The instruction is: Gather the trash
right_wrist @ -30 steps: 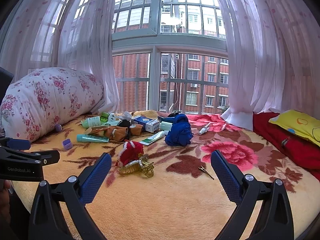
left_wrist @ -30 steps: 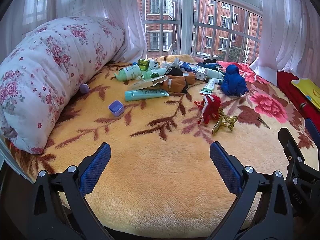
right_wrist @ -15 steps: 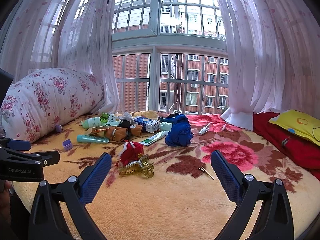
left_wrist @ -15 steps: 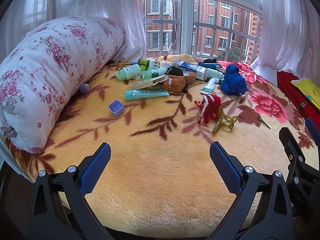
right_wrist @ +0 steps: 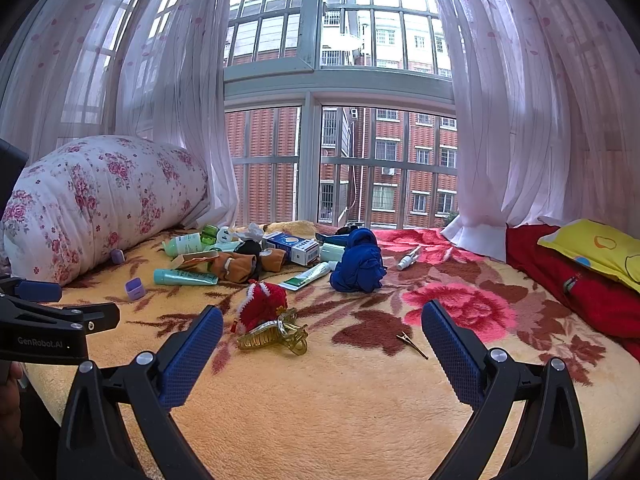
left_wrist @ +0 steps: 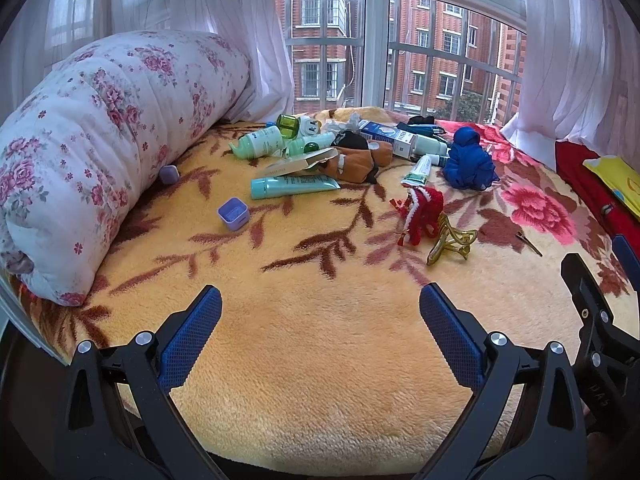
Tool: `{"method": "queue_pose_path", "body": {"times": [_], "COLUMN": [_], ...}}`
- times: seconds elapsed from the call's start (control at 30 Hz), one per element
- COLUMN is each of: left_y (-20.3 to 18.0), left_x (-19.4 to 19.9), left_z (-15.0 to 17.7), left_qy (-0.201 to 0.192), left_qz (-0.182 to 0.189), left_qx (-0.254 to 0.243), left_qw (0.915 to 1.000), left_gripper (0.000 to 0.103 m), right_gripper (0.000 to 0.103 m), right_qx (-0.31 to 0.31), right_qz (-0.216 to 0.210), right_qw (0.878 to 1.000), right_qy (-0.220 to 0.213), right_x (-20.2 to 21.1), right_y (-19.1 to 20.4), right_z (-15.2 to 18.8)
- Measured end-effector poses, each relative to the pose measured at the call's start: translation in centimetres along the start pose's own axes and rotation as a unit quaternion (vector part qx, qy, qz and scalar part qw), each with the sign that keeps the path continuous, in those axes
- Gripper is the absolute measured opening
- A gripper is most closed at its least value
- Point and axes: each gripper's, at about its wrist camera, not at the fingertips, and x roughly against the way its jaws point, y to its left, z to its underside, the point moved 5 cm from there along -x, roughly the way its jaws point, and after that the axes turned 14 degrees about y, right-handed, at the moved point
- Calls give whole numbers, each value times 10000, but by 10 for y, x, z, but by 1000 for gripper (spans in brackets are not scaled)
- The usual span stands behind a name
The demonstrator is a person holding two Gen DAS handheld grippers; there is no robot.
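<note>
Many bits of trash: heaped at the far side of the blanket (left_wrist: 320,360) near the window — a teal tube (left_wrist: 294,186), green bottles (left_wrist: 260,142), a flat carton (left_wrist: 296,165), a blue-and-white box (left_wrist: 386,136) and a toothpaste tube (left_wrist: 418,170), most of them touching or overlapping.
Nearer strays: a lilac cap (left_wrist: 234,214) lies alone, well apart from the heap; a second one (left_wrist: 169,174) sits against the floral bolster (left_wrist: 100,140).
Not clearly trash, I judge: the red knitted thing (right_wrist: 262,304) with the gold hair claw (right_wrist: 276,336) touching it, the blue cloth bundle (right_wrist: 358,266), the brown sock-like pieces (right_wrist: 240,264), a small hair clip (right_wrist: 412,344).
My left gripper (left_wrist: 320,332): spread wide, nothing between the pads, hovering low over bare blanket short of everything.
My right gripper (right_wrist: 322,344): likewise wide open and empty, with the hair claw showing between its tips.
Step in hand: I judge I am at the start, lined up and choosing a first piece; nothing looks collected.
Bin or bag: none in either view, so I cannot tell where the trash goes.
Next move calls for: reaching forward past the hair claw, lowering over one loose tube and closing across its narrow width without dragging the neighbours.
</note>
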Motion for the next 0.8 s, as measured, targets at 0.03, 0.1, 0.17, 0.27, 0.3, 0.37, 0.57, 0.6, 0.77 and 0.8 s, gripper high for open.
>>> {"method": "queue_pose_path", "body": {"times": [0.03,0.1,0.17,0.27,0.3,0.37,0.57,0.6,0.77,0.8], "left_y": [0,0,1,1,1,1,1,1,5,5], "left_x": [0,0,0,0,0,0,0,0,-2,-2], "left_z": [0,0,1,1,1,0,0,0,1,1], "left_qy": [7,9,5,3,6,10,7,5,10,10], "left_qz": [0,-2,7,-2,4,-3,3,-7,-9,-8], "left_qx": [-3,2,3,4,5,2,3,3,25,30], "left_qw": [10000,10000,10000,10000,10000,10000,10000,10000,10000,10000], "left_gripper": [97,97,97,97,97,97,97,97,97,97], "right_gripper": [98,98,98,98,98,98,98,98,98,98], "right_qx": [0,0,-4,-6,-5,3,-1,0,13,19], "right_qz": [-1,4,1,-6,-4,1,-7,-14,-19,-14], "right_qw": [10000,10000,10000,10000,10000,10000,10000,10000,10000,10000], "right_qy": [1,1,-3,7,3,5,-5,0,12,10], "right_x": [0,0,0,0,0,1,1,0,-1,-1], "right_y": [0,0,0,0,0,0,0,0,0,1], "right_z": [0,0,0,0,0,0,0,0,0,1]}}
